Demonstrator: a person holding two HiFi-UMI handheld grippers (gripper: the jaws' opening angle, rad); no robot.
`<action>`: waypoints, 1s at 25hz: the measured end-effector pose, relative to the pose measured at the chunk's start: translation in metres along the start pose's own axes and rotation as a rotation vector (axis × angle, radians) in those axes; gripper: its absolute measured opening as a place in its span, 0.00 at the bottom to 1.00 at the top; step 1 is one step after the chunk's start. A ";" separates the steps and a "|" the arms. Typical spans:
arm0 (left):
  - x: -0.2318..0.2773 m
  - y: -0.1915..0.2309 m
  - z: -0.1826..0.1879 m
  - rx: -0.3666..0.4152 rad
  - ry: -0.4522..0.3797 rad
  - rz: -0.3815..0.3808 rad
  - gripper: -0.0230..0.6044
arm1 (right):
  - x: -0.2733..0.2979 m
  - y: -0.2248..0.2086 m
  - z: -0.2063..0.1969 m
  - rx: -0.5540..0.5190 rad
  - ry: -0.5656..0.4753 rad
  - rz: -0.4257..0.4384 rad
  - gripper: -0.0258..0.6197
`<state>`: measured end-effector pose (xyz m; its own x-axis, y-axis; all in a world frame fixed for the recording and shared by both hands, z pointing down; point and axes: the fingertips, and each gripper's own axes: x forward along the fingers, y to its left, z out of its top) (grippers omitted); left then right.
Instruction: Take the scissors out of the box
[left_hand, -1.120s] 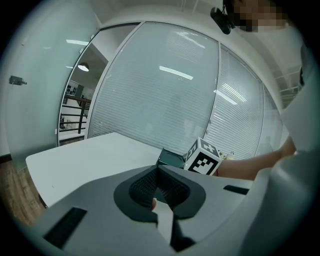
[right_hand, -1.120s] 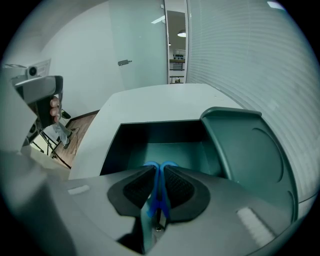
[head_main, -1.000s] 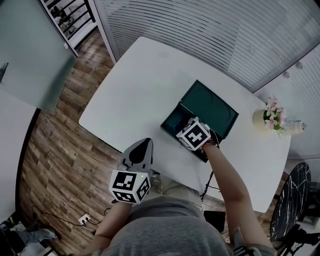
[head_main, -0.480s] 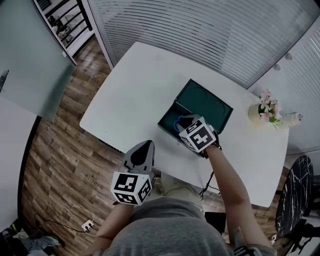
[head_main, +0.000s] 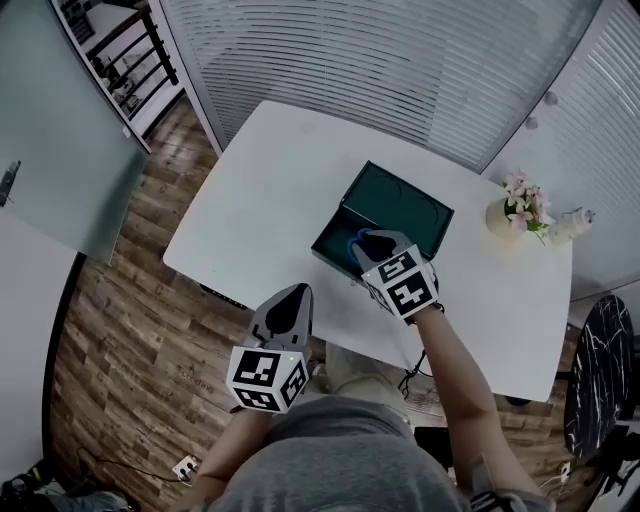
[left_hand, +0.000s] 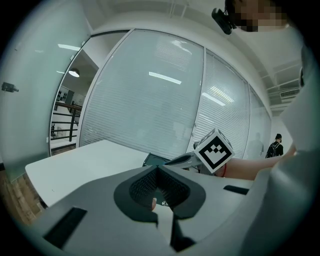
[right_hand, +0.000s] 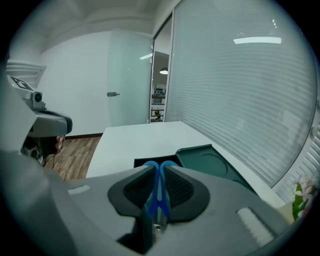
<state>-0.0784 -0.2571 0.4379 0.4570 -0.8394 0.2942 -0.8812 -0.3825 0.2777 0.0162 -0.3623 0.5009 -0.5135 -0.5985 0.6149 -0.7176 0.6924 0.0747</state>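
Blue plastic handle loops of the scissors (right_hand: 158, 181) sit clamped between the pads of the right claw (head_main: 368, 240), whose jaws press on them from both sides. The loops stand up side by side past the fingertips, while the blades run back out of sight under the claw. In the head view the loops show just over the near-left part of the box (head_main: 400, 205), above its open base. Whether the blades have cleared the base cannot be told. The box is dark green and lies open on the white tabletop (head_main: 270, 190), its lid folded flat on the far side with a round recess in the lining. The right claw points down at a slant toward the box from the person's side. The left claw (head_main: 292, 298) has its jaws together with nothing between them. It hangs by the tabletop's near edge, well apart from the box, and points roughly level across the tabletop toward the right claw's marker cube. A vase (head_main: 505, 215) of pink flowers stands near the far right corner, apart from the box. Wooden floor (head_main: 120, 300) shows to the left.
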 end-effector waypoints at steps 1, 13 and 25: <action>-0.002 -0.002 0.001 0.003 -0.004 -0.004 0.05 | -0.006 0.001 0.003 0.003 -0.021 -0.015 0.16; -0.026 -0.019 0.009 0.031 -0.043 -0.053 0.05 | -0.099 0.023 0.046 0.073 -0.309 -0.187 0.16; -0.044 -0.038 0.014 0.064 -0.076 -0.105 0.05 | -0.175 0.065 0.050 0.121 -0.483 -0.291 0.16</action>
<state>-0.0668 -0.2114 0.4019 0.5390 -0.8193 0.1953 -0.8359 -0.4916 0.2442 0.0363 -0.2327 0.3585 -0.4233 -0.8932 0.1519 -0.8954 0.4380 0.0797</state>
